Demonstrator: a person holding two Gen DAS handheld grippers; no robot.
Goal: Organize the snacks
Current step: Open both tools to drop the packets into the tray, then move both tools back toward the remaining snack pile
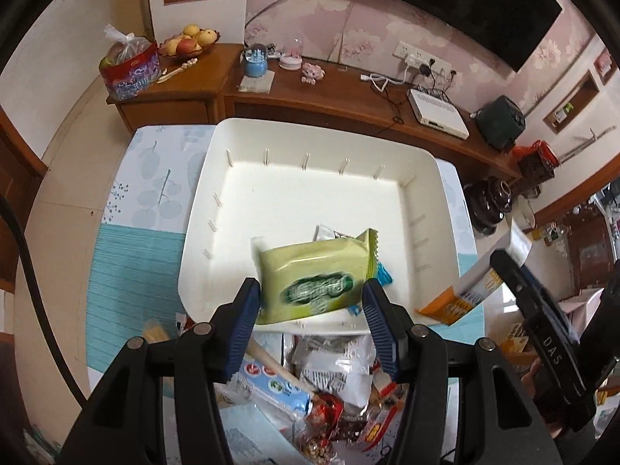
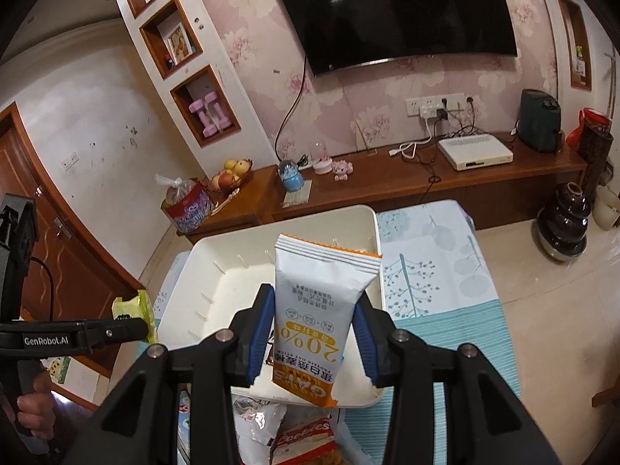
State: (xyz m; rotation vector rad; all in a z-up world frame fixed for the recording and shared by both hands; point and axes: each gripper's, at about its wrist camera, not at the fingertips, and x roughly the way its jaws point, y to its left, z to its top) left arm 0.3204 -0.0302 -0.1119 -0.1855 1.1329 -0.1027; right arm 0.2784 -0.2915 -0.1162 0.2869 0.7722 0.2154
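**Green and orange packets held over the white tray**

Blue ribbed pads line both black plastic grippers. The left gripper reaches forward and downward over the near rim of the white rectangular plastic tray, its jaws spread wide on either side of a green, glossy, pillow-shaped snack packet. That packet looks motion-blurred and I cannot tell whether the pads still touch it; its long axis runs across the gripper, crimped ends pointing left and right, and it sits over the tray's near edge.

The right gripper is tilted down toward the same tray and clamps a white and orange foil snack bar packet by its two long sides. The bar's long axis runs along the fingers, its white crimped end pointing away toward the tray's far wall, its orange end nearest the camera. From the left wrist view this bar hangs over the tray's right near corner.

Inside the tray, near its front wall, lie a small silver-and-dark wrapper and a blue wrapper, partly hidden under the green packet. Thin ribs mark the tray's smooth inner walls. Just in front of the tray, a loose heap of crinkly mixed snack packets rests on the teal and leaf-printed tablecloth.
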